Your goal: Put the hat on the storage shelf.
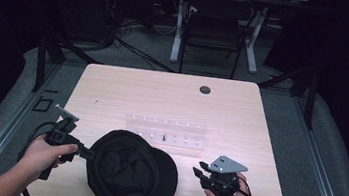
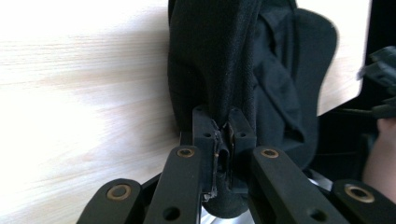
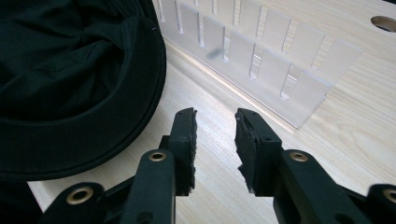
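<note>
A: Where is the cap (image 1: 131, 170)?

B: Low in the high view, a little left of centre, on the pale wooden desk (image 1: 162, 96). It lies with its hollow side up and its brim toward the right.

A: And the left claw (image 1: 89, 154)?

B: It comes in from the lower left and is clamped on the cap's edge. In the left gripper view the black fabric (image 2: 219, 70) runs up from between the two pads, which are pressed nearly together on it.

A: The right claw (image 1: 197, 172)?

B: Lower right of the high view, just beside the brim but apart from it. In the right gripper view its jaws stand parted with bare desk between them, holding nothing; the cap's brim (image 3: 93, 140) sits at the left.

A: Anything else nearby?

B: A clear plastic rack (image 1: 166, 131) with slots, just above the cap in the middle of the frame.
</note>
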`<state>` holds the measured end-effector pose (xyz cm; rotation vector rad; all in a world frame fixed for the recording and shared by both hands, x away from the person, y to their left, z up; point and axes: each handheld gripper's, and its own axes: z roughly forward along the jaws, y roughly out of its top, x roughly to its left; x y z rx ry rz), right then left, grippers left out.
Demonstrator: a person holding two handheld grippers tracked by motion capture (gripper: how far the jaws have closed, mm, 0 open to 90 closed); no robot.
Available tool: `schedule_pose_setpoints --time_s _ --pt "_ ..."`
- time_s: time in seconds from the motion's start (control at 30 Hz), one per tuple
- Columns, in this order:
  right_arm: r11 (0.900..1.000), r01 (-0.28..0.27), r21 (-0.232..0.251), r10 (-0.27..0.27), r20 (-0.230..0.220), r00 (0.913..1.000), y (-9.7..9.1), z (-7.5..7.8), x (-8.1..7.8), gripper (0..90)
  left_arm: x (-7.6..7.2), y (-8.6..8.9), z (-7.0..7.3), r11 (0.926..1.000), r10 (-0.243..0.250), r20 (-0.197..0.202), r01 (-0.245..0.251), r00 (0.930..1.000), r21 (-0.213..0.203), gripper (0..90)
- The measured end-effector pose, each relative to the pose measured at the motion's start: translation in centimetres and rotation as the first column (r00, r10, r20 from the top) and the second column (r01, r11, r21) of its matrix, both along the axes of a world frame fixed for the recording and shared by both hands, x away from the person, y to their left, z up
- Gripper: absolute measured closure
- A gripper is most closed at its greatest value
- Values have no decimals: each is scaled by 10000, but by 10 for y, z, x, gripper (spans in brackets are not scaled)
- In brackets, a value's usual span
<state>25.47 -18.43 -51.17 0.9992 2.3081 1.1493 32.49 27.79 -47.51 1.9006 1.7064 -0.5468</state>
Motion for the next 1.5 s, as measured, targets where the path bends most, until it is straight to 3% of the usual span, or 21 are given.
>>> schedule_pose_setpoints --time_s 0.23,0.4,0.6,0.87,1.13,1.5 --pt "10000 20 52 -20 10 10000 -1 0 0 682 -2 2 7 9962 270 -36 -272 9996 -826 856" --pt "9999 94 103 -94 -8 10000 -2 -1 1 682 -4 4 12 9932 180 -113 -192 9998 -1146 855" --pt "9999 127 96 -127 -38 9999 -2 -2 1 682 -6 5 16 9833 226 -71 -235 9997 -1804 856" --pt "9999 129 61 -129 -54 9999 -3 -2 2 682 -6 5 31 9792 286 204 -239 9994 -2016 856" --pt "9998 161 149 -161 -34 9999 -4 -2 2 682 -6 5 53 9827 405 609 -288 9973 -1827 856" --pt "9997 180 161 -179 -60 9998 -4 -2 2 681 -6 8 74 9710 433 845 -221 9955 -2379 857"
